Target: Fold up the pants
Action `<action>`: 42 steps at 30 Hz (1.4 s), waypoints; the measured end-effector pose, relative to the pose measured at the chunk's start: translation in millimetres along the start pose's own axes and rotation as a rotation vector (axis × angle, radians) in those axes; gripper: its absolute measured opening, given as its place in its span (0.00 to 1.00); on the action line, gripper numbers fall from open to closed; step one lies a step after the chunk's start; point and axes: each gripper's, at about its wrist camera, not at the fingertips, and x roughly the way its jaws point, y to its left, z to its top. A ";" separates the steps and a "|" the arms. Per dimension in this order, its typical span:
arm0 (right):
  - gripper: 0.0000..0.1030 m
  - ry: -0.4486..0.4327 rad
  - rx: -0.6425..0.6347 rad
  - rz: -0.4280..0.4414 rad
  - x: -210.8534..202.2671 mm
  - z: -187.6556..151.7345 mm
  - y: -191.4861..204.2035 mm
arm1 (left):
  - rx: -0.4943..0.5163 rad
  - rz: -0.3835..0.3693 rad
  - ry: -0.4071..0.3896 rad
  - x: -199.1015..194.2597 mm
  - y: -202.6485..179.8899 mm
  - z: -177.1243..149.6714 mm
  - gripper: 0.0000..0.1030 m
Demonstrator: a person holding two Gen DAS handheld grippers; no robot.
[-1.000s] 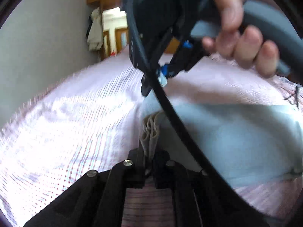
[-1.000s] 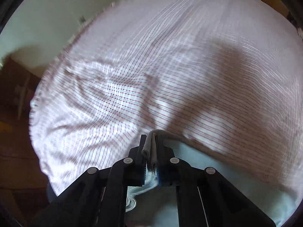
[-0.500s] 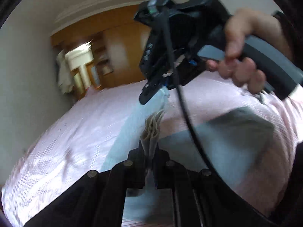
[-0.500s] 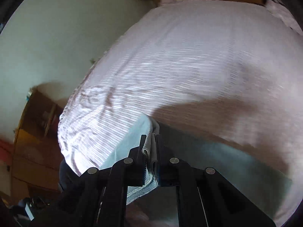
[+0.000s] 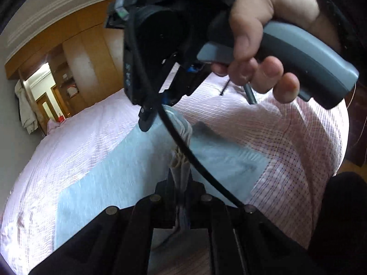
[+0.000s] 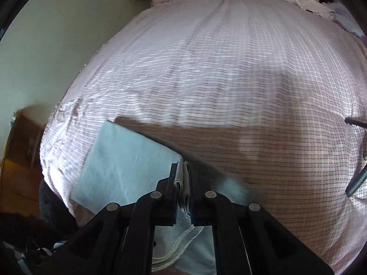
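Light blue pants hang stretched between my two grippers above a pink checked bed sheet. My left gripper is shut on a bunched edge of the fabric. Ahead of it in the left wrist view, a person's hand holds my right gripper, which pinches the far end of the same edge. In the right wrist view my right gripper is shut on several folded layers of the pants, which spread to the left below it.
The bed sheet fills most of both views. A wooden wardrobe and a lit doorway stand beyond the bed. A heap of pink cloth lies at the far right corner. A wooden cabinet stands left of the bed.
Both grippers swept across the bed, dragging the pants along; more blue fabric now shows left of each gripper. The left gripper rolled, so the room appears tilted differently.
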 end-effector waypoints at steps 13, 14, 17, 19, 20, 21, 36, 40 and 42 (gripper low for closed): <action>0.31 0.004 0.135 -0.078 9.4 -33.3 -74.6 | 0.148 -0.133 0.060 31.4 -58.5 2.0 0.25; 0.46 -0.007 0.143 -0.106 6.4 -34.2 -77.2 | 0.138 -0.147 0.050 29.9 -53.3 0.7 0.32; 0.51 -0.038 0.187 -0.125 -4.5 -35.5 -79.9 | 0.048 -0.199 0.043 19.7 -34.5 -7.0 0.61; 0.51 -0.046 0.207 -0.124 -10.0 -37.3 -77.0 | 0.017 -0.239 0.047 14.9 -24.8 -12.7 0.63; 0.51 -0.048 0.207 -0.131 -12.4 -39.1 -73.7 | 0.010 -0.259 0.040 10.0 -20.9 -15.5 0.63; 0.51 -0.046 0.205 -0.137 -13.5 -40.2 -73.2 | 0.004 -0.273 0.027 1.1 -13.6 -18.8 0.67; 0.57 -0.115 0.406 -0.186 14.8 -128.6 -43.1 | -0.129 -0.441 0.075 -66.2 83.3 -89.9 0.80; 0.60 -0.299 0.435 -0.120 15.1 -157.5 -48.8 | -0.289 -0.484 0.197 -71.5 154.4 -127.4 0.80; 0.61 -0.317 0.467 -0.096 11.8 -159.9 -52.7 | -0.461 -0.467 0.215 -80.5 202.9 -142.7 0.77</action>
